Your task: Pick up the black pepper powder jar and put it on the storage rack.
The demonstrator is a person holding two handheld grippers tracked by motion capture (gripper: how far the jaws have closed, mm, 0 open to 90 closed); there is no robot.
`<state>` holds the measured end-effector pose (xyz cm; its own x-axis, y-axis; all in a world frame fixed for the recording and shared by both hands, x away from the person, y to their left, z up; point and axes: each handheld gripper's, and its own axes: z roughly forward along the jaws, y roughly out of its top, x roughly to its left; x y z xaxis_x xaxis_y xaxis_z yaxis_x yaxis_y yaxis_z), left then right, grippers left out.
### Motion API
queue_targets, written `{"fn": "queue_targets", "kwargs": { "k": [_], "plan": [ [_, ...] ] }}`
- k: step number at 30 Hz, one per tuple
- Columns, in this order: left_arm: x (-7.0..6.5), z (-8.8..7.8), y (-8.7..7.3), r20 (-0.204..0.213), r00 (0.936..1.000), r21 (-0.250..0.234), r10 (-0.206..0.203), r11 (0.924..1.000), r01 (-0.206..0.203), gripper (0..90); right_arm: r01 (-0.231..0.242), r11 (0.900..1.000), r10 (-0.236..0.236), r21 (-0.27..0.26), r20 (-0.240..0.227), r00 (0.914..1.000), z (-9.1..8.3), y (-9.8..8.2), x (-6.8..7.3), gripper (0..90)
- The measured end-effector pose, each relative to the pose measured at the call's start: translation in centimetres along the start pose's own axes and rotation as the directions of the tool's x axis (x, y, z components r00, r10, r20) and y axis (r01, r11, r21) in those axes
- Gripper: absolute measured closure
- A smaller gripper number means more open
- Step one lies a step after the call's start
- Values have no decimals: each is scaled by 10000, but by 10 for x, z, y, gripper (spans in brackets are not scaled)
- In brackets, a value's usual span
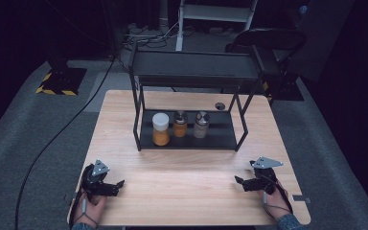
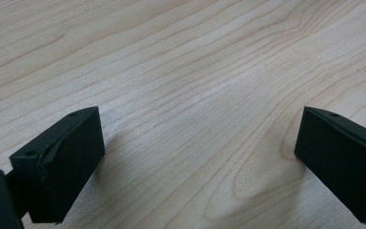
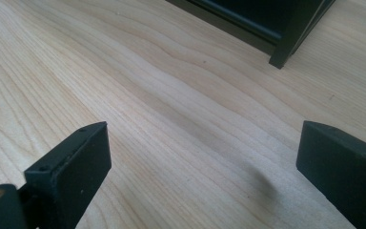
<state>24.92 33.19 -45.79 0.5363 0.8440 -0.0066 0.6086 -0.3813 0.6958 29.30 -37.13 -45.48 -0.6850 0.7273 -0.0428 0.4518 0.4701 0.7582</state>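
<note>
Dark room, pale wood tabletop. Left tool and right tool resting near my edge, jaws spread wide, empty. Three jars on rack's lower shelf, well apart from tools: white-lidded jar, orange spice jar, pale spice jar. Likely glass: rigid, slick, breakable. Grip mid-body, below lid.

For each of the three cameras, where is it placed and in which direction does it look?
High view: above the person's side, looking forward and down on the wooden table, the black rack and its three jars; both hands and grippers show, left gripper, right gripper.
Left gripper view: rides the left gripper, looking along its open jaws at bare tabletop.
Right gripper view: rides the right gripper, jaws open, facing a rack leg.
Shared: the high view and the right gripper view both show the rack.
</note>
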Motion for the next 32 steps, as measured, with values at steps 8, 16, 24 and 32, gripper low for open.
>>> {"fn": "queue_targets", "kwargs": {
  "k": [8, 16, 24, 32],
  "plan": [
    [0, 0, 0, 0, 10000, 1, 0, 10000, 0, 28, -200, 9997, 201, 109, -65, 9998, 6, -6, 0, 41],
    [0, 0, 0, -1, 10000, 8, -4, 10000, 4, 28, -271, 9987, 280, 442, -201, 9994, 10, -1, -2, 27],
    [0, 0, 0, -1, 10000, 0, 3, 10000, -3, 28, -197, 9984, 211, 528, -273, 9994, 11, 1, -3, 1],
    [0, 0, 0, 1, 10000, 3, 3, 10000, -3, 28, -135, 9985, 153, 530, -342, 9993, 11, 1, -5, 1]
  ]
}}
